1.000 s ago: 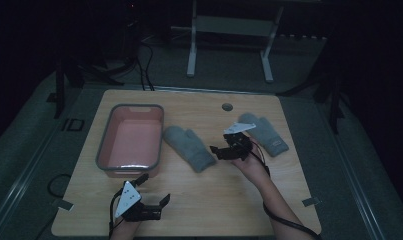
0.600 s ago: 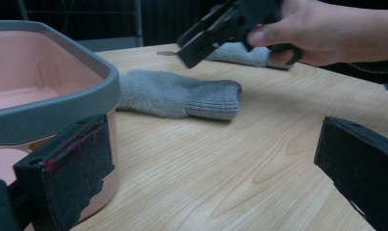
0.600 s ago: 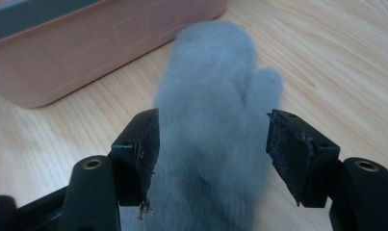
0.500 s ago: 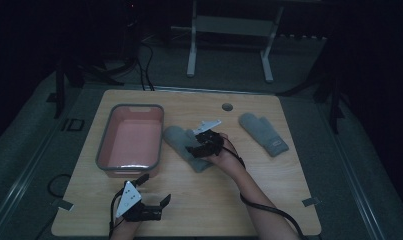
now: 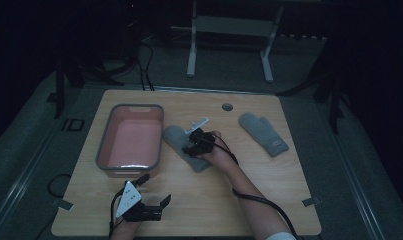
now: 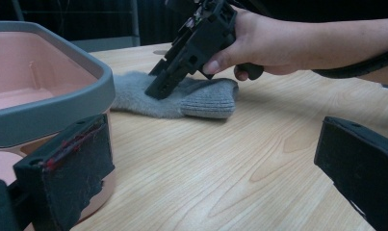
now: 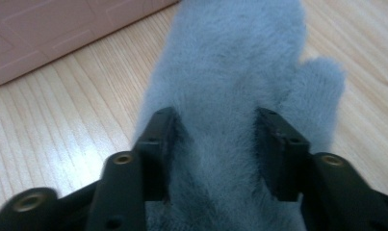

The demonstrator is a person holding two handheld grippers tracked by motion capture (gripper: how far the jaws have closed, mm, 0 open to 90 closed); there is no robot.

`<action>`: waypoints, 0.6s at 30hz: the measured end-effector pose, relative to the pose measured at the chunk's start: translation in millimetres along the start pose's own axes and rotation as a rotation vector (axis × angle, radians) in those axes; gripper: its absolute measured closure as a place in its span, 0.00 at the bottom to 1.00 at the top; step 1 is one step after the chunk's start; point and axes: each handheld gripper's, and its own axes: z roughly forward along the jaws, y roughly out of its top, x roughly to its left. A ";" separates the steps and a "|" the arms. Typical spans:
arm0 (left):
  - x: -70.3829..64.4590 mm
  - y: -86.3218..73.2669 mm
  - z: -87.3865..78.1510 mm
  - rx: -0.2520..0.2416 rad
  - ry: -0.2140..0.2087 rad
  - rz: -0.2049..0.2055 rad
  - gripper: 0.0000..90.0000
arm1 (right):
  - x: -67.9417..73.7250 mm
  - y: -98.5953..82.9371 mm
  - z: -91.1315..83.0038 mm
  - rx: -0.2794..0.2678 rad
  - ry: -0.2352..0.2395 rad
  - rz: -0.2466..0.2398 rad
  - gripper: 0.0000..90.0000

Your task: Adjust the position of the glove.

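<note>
Right gripper (image 5: 191,145) jaws straddle the grey mitten (image 5: 181,141) without clamping, pink tub (image 5: 105,157) just beside; left gripper (image 5: 156,207) jaws apart.

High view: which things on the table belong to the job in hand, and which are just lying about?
In the job: right gripper, near grey mitten, probably the pink bin.
Lying about: far grey mitten, table's round hole, idle left gripper.

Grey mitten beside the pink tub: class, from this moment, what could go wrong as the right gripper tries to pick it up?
1. The right gripper presses down on the mitten with its jaws apart on the fluffy pile; closing may pinch only fuzz, so it could slip.
2. The mitten lies close to the tub; a lift might catch its rim.
3. The left gripper waits open, far away, so no help steadying.
</note>
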 end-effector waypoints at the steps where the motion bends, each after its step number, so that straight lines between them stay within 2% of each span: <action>1: -0.1 0.0 0.0 0.000 0.000 0.001 0.00 | -1.4 0.2 0.6 0.011 0.006 0.003 0.63; 5: -0.3 0.0 0.1 0.001 0.000 0.001 0.00 | 2.3 -1.3 3.1 0.013 -0.015 -0.009 0.80; 8: -0.6 0.0 0.1 0.001 -0.001 0.005 0.00 | 7.9 -4.5 3.4 -0.019 -0.054 0.016 0.85; 13: 0.2 0.0 0.0 -0.001 -0.007 -0.009 0.00 | 12.2 -11.4 -1.2 -0.083 -0.076 0.132 0.90; 14: 0.1 0.0 0.0 -0.003 -0.007 -0.008 0.00 | 11.6 -13.2 -5.3 -0.111 -0.074 0.187 0.91; 18: 0.1 0.0 0.0 -0.002 -0.007 -0.006 0.00 | 14.5 -19.2 -21.6 -0.184 -0.115 0.274 0.91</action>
